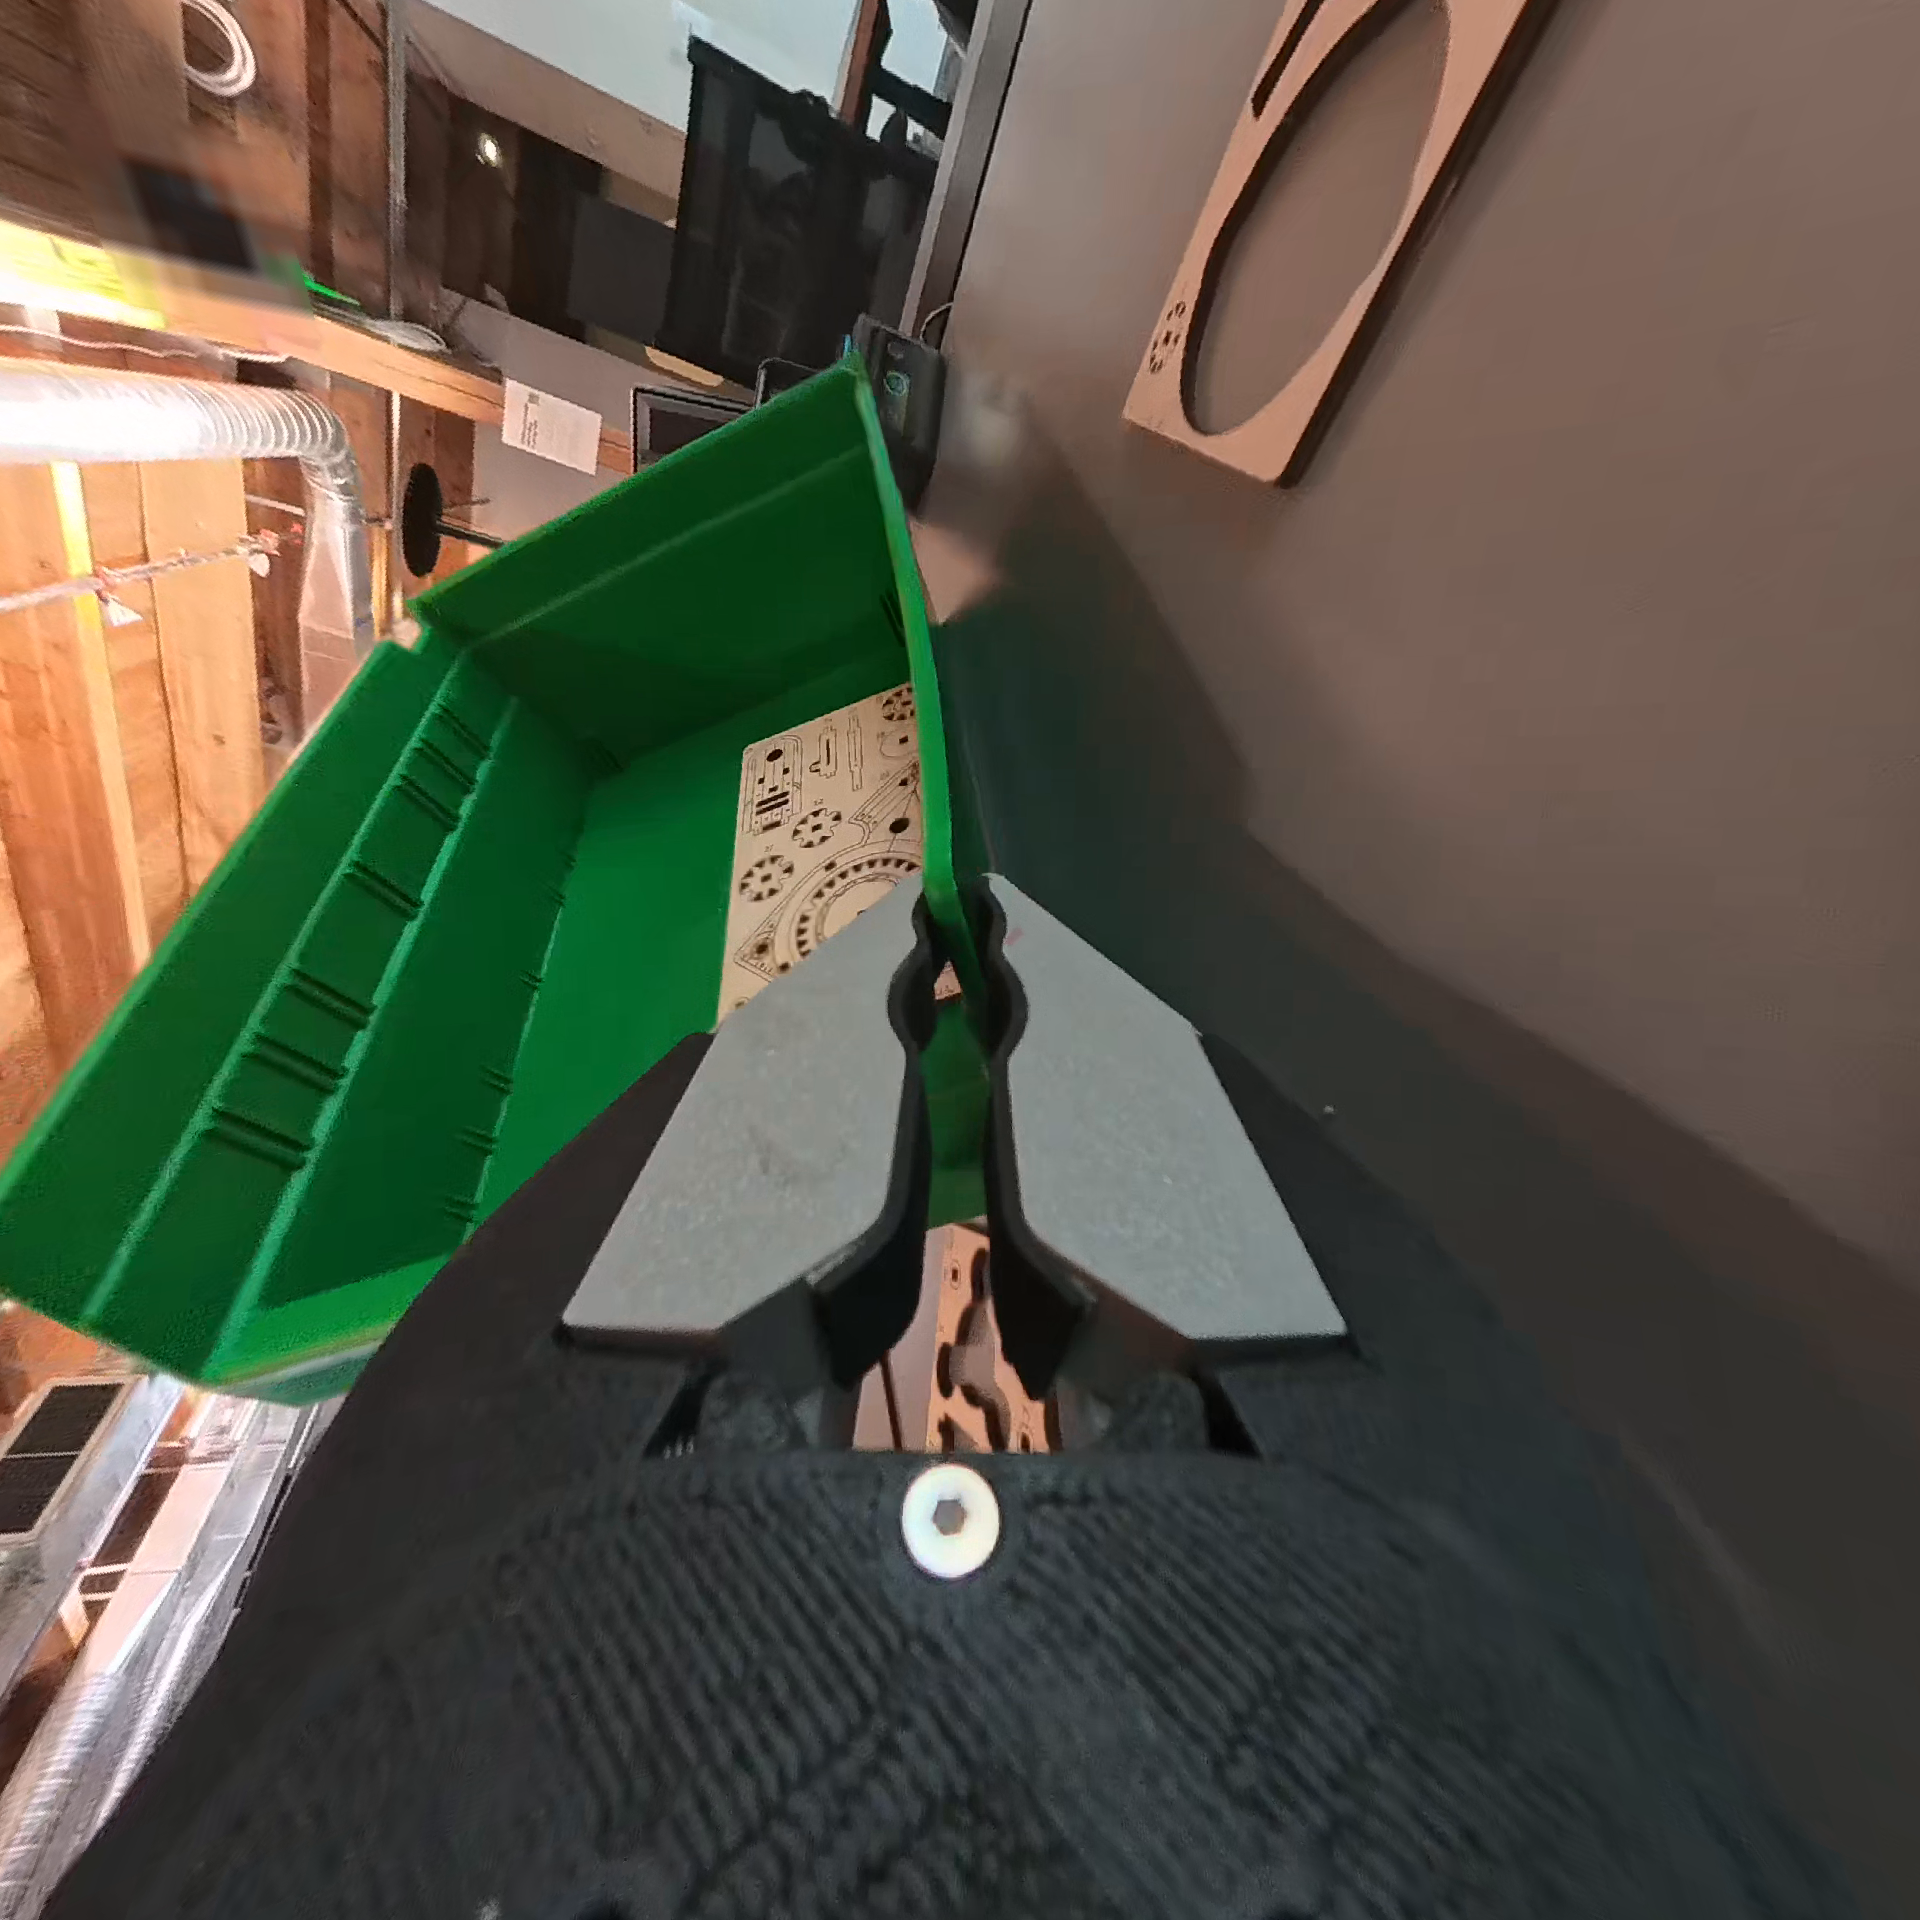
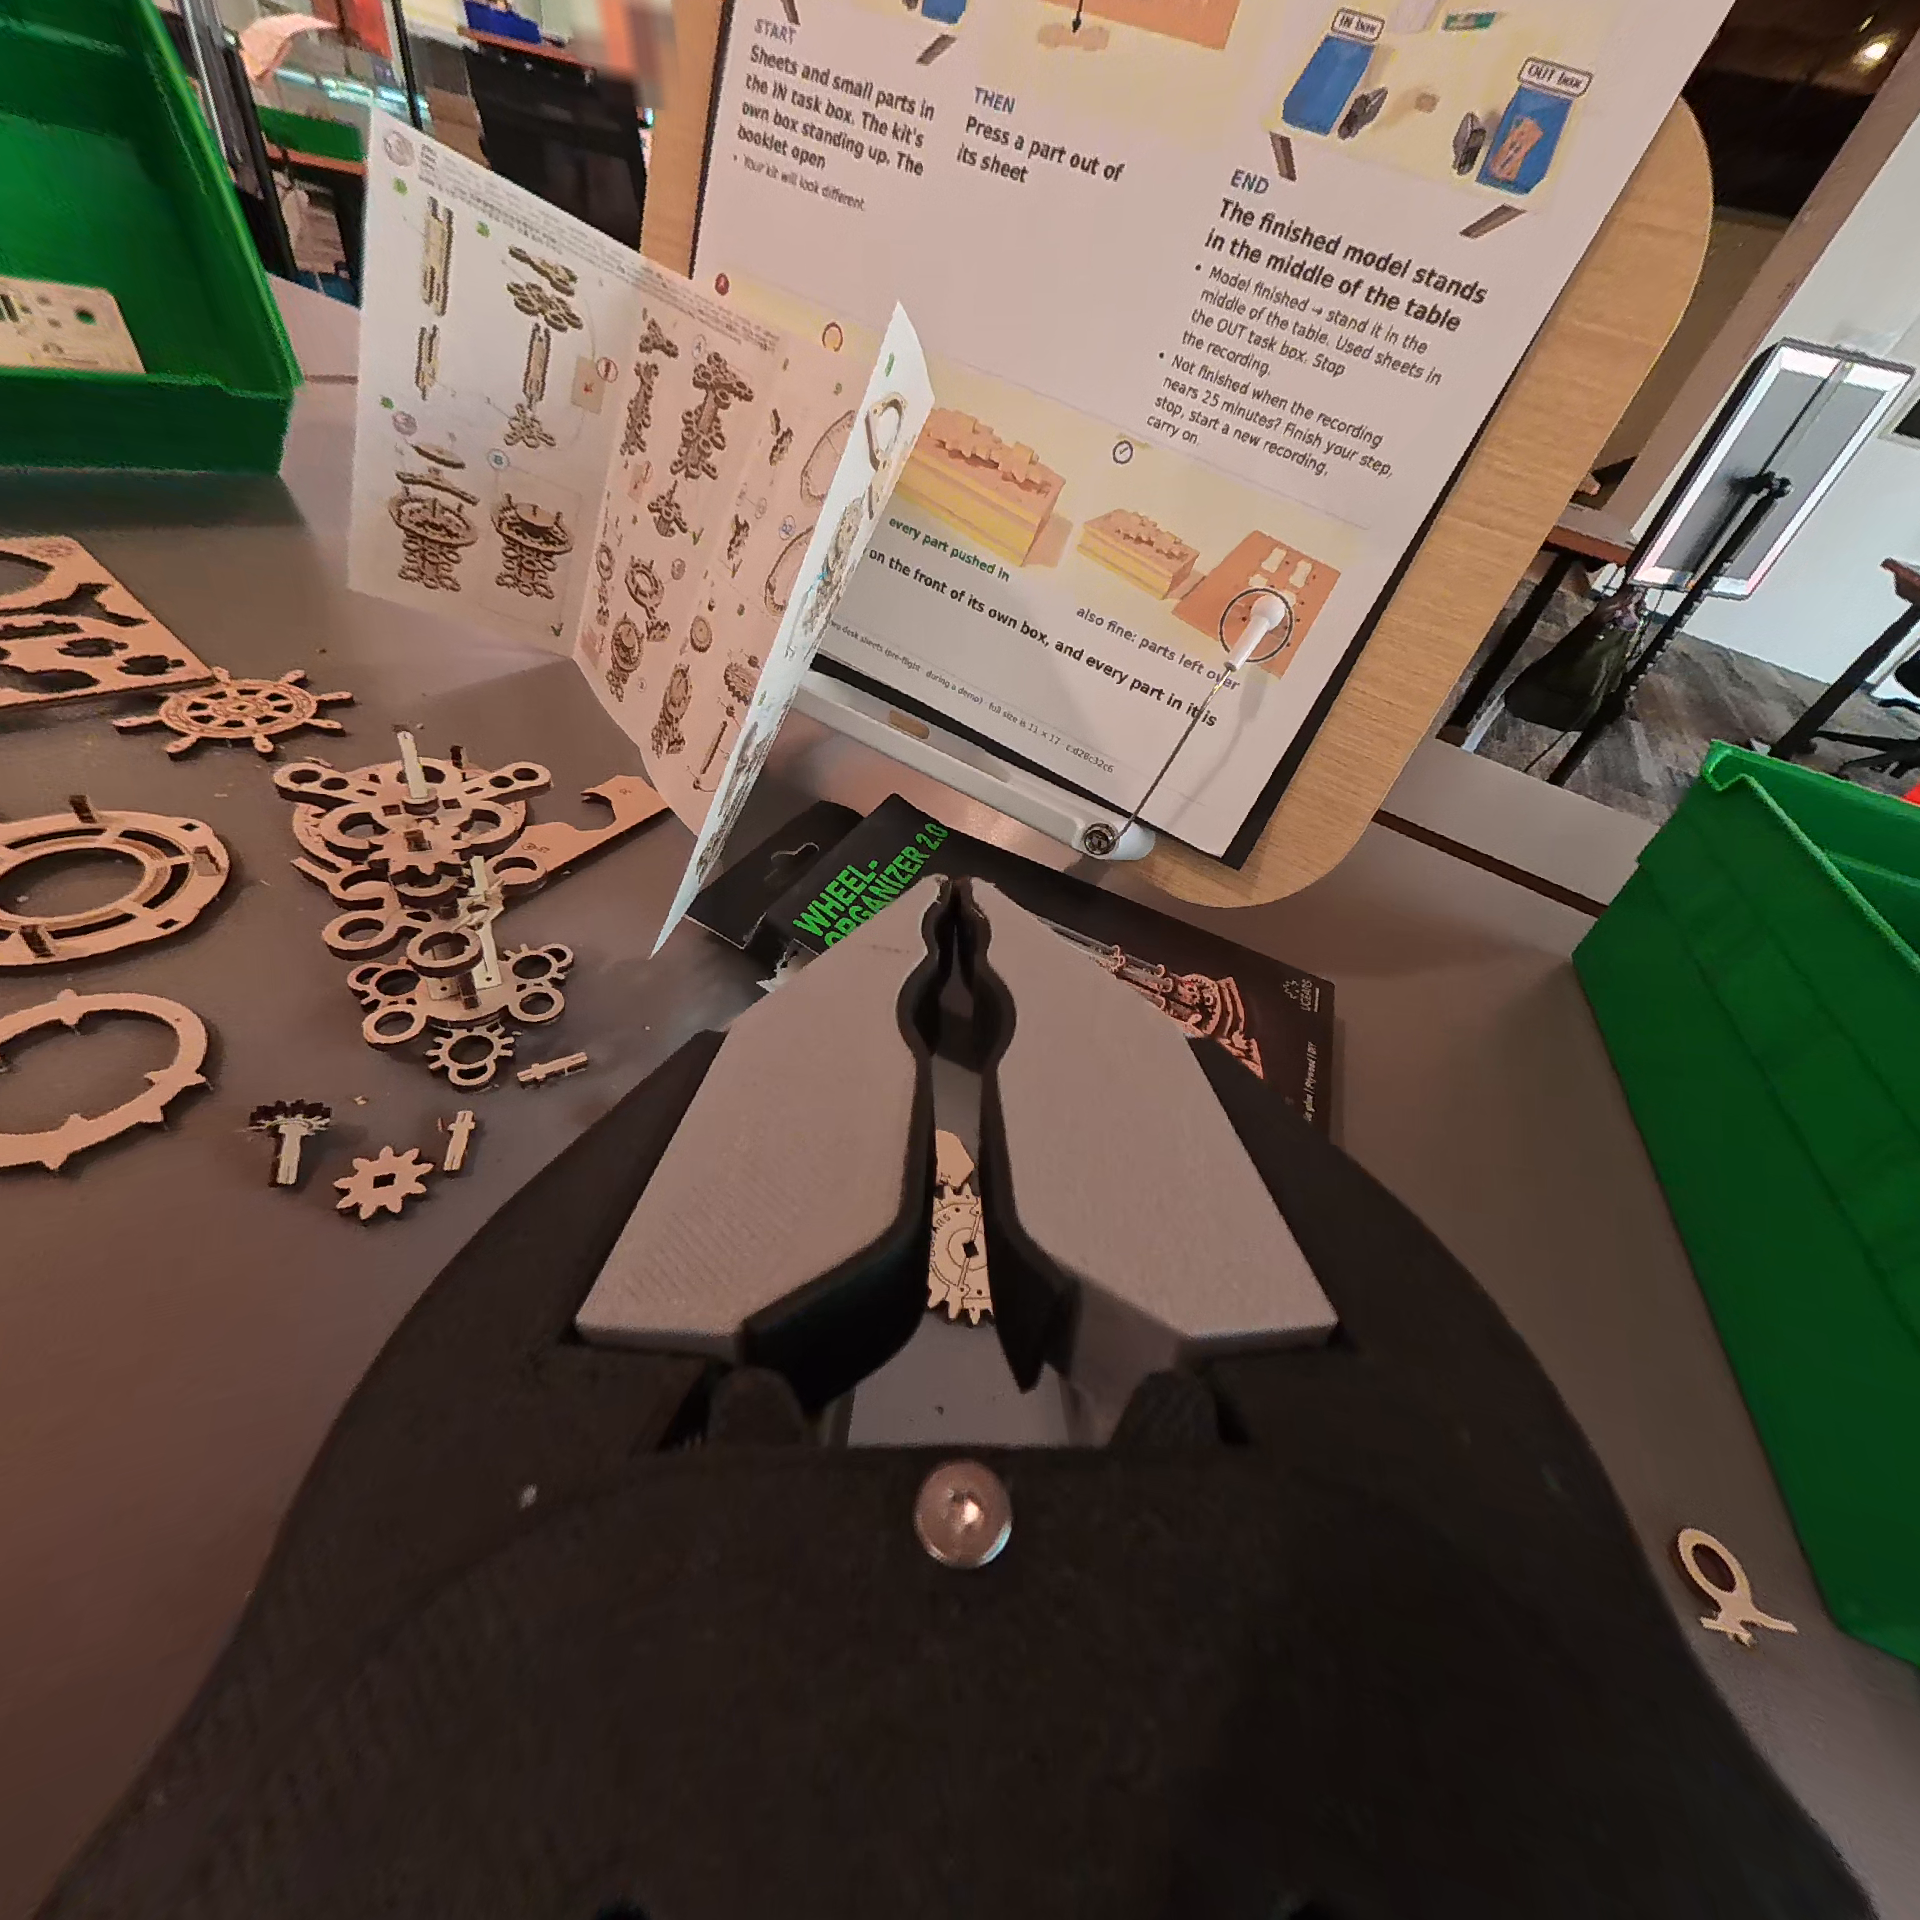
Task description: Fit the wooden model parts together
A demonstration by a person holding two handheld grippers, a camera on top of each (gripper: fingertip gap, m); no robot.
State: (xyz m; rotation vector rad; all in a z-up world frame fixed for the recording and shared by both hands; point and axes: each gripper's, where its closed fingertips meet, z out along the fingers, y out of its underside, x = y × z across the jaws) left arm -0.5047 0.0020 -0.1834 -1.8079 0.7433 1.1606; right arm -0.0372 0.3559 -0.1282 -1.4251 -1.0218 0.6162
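Left gripper jaws pinch green bin wall at frame centre; parts sheet inside. Right gripper jaws pressed together, empty; wooden model mid-left on table.

The left claw is black with pale grey faces, and the bin it pinches is bright green. A pale wooden sheet inside the bin carries dark laser-cut gear outlines. The worktop is matte grey. The wooden parts on the left are tan with dark burnt edges. The kit's box is black with green lettering.
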